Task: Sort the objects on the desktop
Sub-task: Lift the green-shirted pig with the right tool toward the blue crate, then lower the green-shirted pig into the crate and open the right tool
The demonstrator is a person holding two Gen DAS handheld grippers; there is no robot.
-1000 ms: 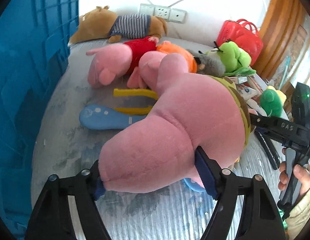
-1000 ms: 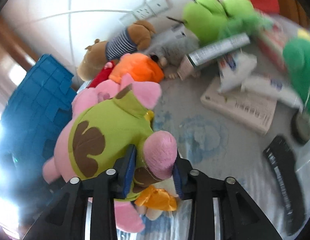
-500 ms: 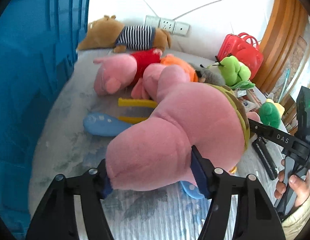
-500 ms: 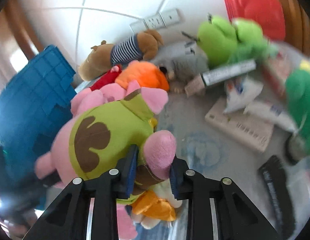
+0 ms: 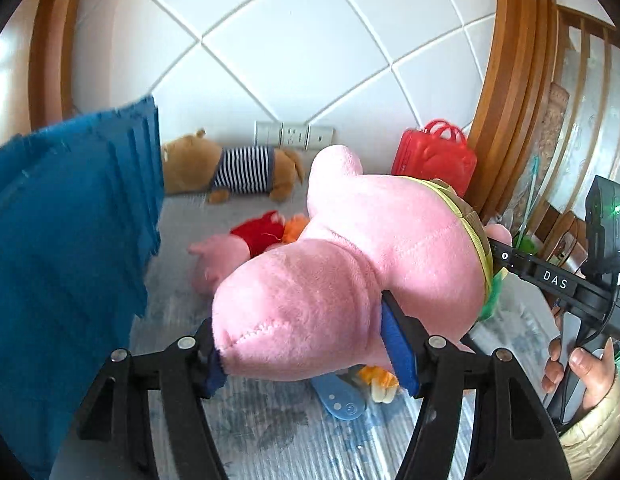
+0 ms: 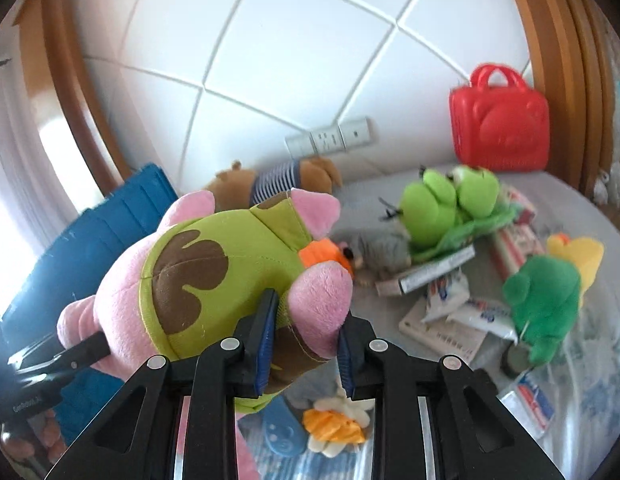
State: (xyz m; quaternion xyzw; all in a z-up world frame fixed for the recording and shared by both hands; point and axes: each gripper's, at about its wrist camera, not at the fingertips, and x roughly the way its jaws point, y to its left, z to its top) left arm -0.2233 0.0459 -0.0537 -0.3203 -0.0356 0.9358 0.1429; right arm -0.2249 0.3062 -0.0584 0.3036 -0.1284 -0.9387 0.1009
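Pink pig [image 5: 349, 280], in its green vest, hangs above the bench [image 5: 270, 432], carried by both tools. The left hand-held gripper [image 5: 313, 354] is clamped half-wide on the snout end; the right hand-held gripper [image 6: 306, 344] is pinched nearly closed on a pink limb. The blue crate [image 5: 70, 260] stands at nine o'clock of the pig, seemingly its destination. Sorting looks barely begun: the striped bear [image 5: 230, 172] at twelve o'clock, the red-shirted pig [image 5: 238, 244], the frogs [image 6: 449, 200] at two o'clock in the right view, and tubes and boxes [image 6: 449, 312] lie unsorted.
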